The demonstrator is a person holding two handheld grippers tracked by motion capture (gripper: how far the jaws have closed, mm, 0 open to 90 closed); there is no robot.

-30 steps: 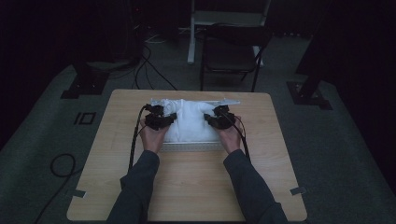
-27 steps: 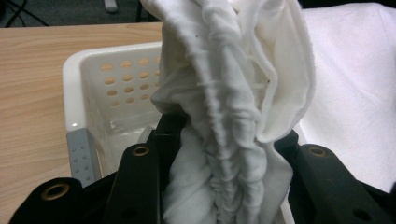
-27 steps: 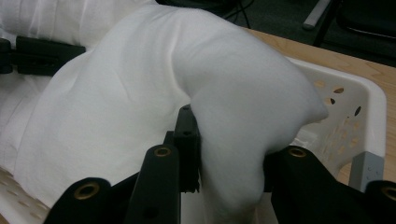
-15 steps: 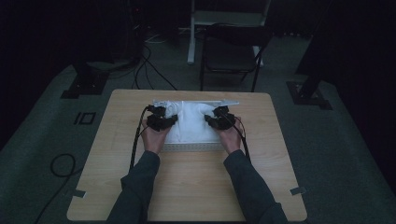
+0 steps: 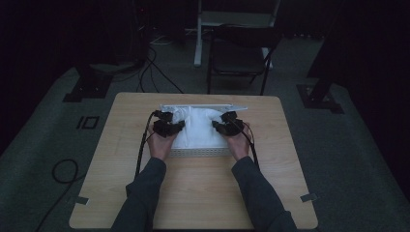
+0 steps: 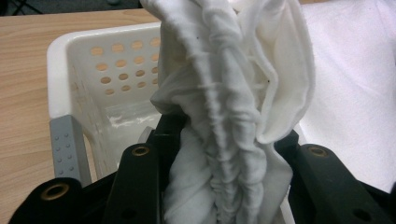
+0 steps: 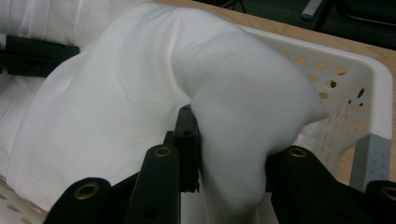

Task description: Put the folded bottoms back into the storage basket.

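Note:
A white cloth (image 5: 198, 126) lies bunched in a white perforated basket (image 5: 200, 152) on the wooden table. My left gripper (image 5: 175, 126) is at the cloth's left side and is shut on a gathered fold of the cloth (image 6: 224, 140). My right gripper (image 5: 220, 126) is at the cloth's right side and is shut on a smooth bulge of the cloth (image 7: 233, 140). In the right gripper view the left gripper (image 7: 32, 56) shows far off at the upper left. Both hands rest over the basket's near half.
The basket's rim (image 6: 60, 56) and holed wall (image 7: 336, 79) stand close around both grippers. A dark chair (image 5: 239, 53) stands beyond the table's far edge. Cables (image 5: 142, 150) trail from the grippers toward the floor at the left. The table's near half (image 5: 193, 193) is bare wood.

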